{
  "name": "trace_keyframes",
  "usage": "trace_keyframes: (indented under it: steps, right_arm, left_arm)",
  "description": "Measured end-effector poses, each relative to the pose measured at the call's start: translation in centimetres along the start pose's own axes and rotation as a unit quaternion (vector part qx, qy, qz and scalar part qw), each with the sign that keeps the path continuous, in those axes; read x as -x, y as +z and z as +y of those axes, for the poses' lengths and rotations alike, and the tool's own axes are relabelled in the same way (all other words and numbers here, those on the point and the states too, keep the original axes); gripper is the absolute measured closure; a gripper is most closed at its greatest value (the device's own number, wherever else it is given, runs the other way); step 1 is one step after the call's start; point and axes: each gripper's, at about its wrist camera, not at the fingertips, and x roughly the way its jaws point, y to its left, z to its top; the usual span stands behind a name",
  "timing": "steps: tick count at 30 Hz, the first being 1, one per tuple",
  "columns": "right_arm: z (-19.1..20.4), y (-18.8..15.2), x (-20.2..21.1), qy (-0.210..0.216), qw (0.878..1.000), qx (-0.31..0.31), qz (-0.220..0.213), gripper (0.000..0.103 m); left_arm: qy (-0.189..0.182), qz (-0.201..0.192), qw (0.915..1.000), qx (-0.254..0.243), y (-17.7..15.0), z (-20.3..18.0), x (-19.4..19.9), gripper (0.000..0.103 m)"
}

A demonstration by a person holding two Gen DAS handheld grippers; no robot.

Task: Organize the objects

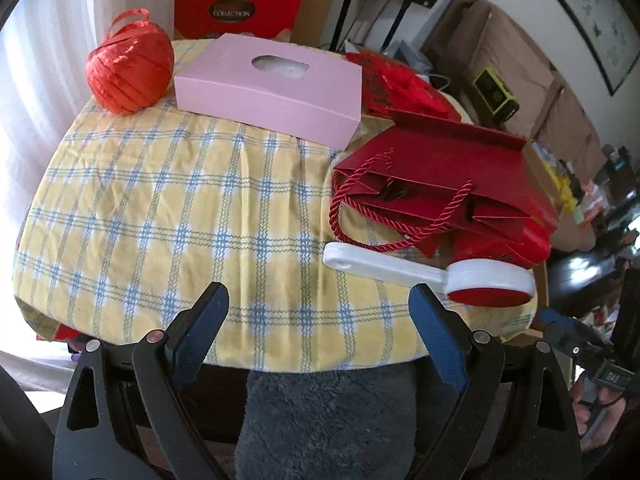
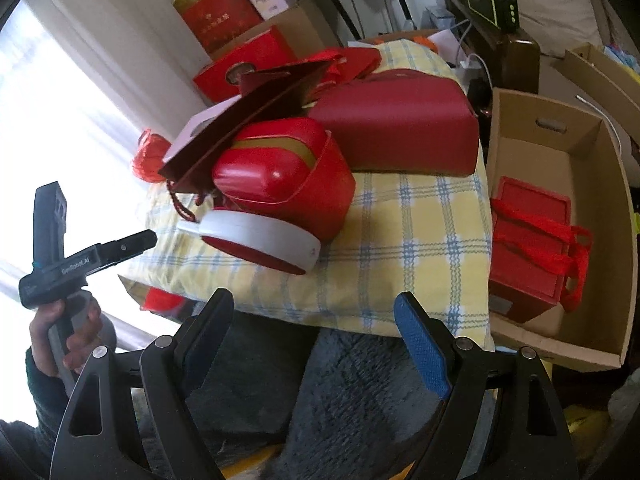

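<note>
On the yellow checked tablecloth (image 1: 160, 220) lie a red ribbon ball (image 1: 130, 62) at the far left, a flat pink box (image 1: 272, 88) beside it, and a dark red gift bag (image 1: 432, 184) with rope handles on its side at the right. A white-rimmed red disc with a white handle (image 1: 440, 276) lies in front of a glossy red tin (image 2: 280, 172). My left gripper (image 1: 320, 296) hangs open above the table's near edge with nothing between its fingers. My right gripper (image 2: 314, 302) is also open and holds nothing, just short of the disc (image 2: 260, 240).
An open cardboard box (image 2: 560, 152) stands right of the table with a red box with ribbon handles (image 2: 528, 244) inside. More red gift boxes (image 2: 224, 12) are stacked behind the table. A grey fluffy cover (image 1: 320, 420) lies below the near edge. A hand (image 2: 60, 320) holds the other gripper's handle at the left.
</note>
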Motion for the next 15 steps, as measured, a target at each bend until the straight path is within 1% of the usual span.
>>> trace_keyframes:
  steps: [3,4,5,6,8,10,15]
  right_arm:
    - [-0.5,0.1,0.2,0.017,1.000,-0.005,-0.004,0.021]
    - [-0.7,0.2,0.5,0.029,0.999,-0.008,-0.014,0.025]
    - [-1.0,0.3,1.0,0.039,0.999,-0.012,-0.028,0.032]
    - [-1.2,0.4,1.2,0.044,0.998,-0.014,-0.037,0.035]
    - [-1.6,0.7,1.8,0.051,0.997,-0.021,-0.052,0.046]
    - [-1.9,1.0,1.9,0.054,0.996,-0.028,-0.059,0.048]
    - [-1.5,1.3,0.8,0.048,0.997,-0.025,-0.053,0.050]
  left_arm:
    - [0.001,-0.002,1.0000,-0.003,0.1,0.1,-0.3,0.013]
    - [-0.001,-0.003,1.0000,-0.002,0.1,0.1,-0.5,0.013]
    - [0.000,-0.003,1.0000,-0.002,0.2,0.2,-0.6,0.013]
    - [0.000,-0.001,1.0000,-0.002,0.2,0.2,-0.8,0.013]
    - [0.000,0.004,1.0000,-0.004,0.4,0.1,-1.3,0.013]
    - [-0.001,0.007,1.0000,-0.007,0.5,-0.1,-1.7,0.014]
    - [0.000,0.010,0.9998,-0.017,0.9,-0.7,-2.5,0.014]
